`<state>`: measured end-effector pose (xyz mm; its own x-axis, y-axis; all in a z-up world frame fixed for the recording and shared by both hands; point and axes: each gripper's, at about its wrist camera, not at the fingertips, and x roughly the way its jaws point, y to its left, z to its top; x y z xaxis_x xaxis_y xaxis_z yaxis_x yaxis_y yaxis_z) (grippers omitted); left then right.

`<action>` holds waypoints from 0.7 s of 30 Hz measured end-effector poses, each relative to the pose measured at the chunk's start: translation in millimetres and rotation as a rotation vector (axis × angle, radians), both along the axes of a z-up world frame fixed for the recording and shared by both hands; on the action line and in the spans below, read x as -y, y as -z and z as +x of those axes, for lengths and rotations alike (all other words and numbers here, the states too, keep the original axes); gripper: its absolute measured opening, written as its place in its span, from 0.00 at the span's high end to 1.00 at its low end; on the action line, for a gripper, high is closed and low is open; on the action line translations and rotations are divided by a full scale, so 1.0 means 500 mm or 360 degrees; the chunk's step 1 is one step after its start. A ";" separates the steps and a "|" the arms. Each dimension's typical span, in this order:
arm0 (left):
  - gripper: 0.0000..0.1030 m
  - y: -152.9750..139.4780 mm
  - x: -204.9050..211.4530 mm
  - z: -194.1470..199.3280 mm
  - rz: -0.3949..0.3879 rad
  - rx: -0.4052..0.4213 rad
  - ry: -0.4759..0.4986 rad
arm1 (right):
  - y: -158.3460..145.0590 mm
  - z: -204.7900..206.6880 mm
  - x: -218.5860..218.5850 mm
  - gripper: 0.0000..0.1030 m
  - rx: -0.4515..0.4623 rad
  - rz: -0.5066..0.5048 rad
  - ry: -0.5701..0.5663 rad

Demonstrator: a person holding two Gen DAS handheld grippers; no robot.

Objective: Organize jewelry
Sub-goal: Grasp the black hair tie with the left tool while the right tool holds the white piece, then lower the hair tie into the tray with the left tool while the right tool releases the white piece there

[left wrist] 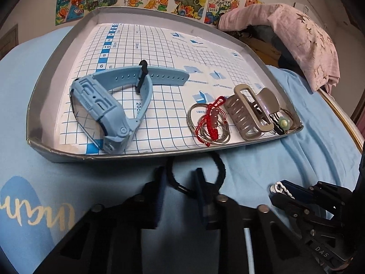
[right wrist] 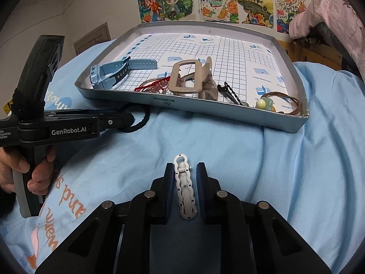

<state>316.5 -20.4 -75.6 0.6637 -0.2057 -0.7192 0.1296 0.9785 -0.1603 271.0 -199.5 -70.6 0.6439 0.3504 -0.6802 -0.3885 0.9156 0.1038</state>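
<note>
While tray (right wrist: 282, 126) rests on blue bedsheet (right wrist: 228, 146), drawings (right wrist: 228, 2) on wall, both hand-held grippers spread.

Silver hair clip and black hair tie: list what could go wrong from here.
1. The silver hair clip lies between the right gripper fingers with gaps either side; closing might skew it.
2. The black hair tie loops around one left gripper finger; it could snag on the tray rim.

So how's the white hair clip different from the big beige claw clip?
The white clip is slim, flat and wavy; the claw clip is bulky with teeth. The white clip lies on the blue sheet between the right gripper's fingers; the claw clip sits in the tray. Both are hair clips.
</note>
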 end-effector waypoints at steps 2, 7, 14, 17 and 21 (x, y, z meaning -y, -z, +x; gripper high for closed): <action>0.91 0.004 0.000 0.000 -0.0010 -0.0010 0.0018 | 0.004 0.006 -0.004 0.84 -0.0044 -0.0010 -0.0001; 0.95 0.012 0.007 -0.020 -0.0035 -0.0010 0.0099 | 0.008 0.007 0.000 0.85 -0.0086 0.0039 0.0003; 0.95 0.001 0.002 -0.060 -0.0104 0.0030 0.0127 | 0.003 -0.015 0.013 0.88 -0.0025 0.0130 0.0022; 0.95 -0.015 -0.008 -0.069 -0.0137 0.0052 0.0110 | -0.005 -0.026 0.022 0.89 0.0039 0.0184 0.0025; 0.95 -0.053 -0.007 -0.076 -0.0150 0.0102 0.0096 | -0.028 -0.024 0.045 0.89 0.0116 0.0271 0.0070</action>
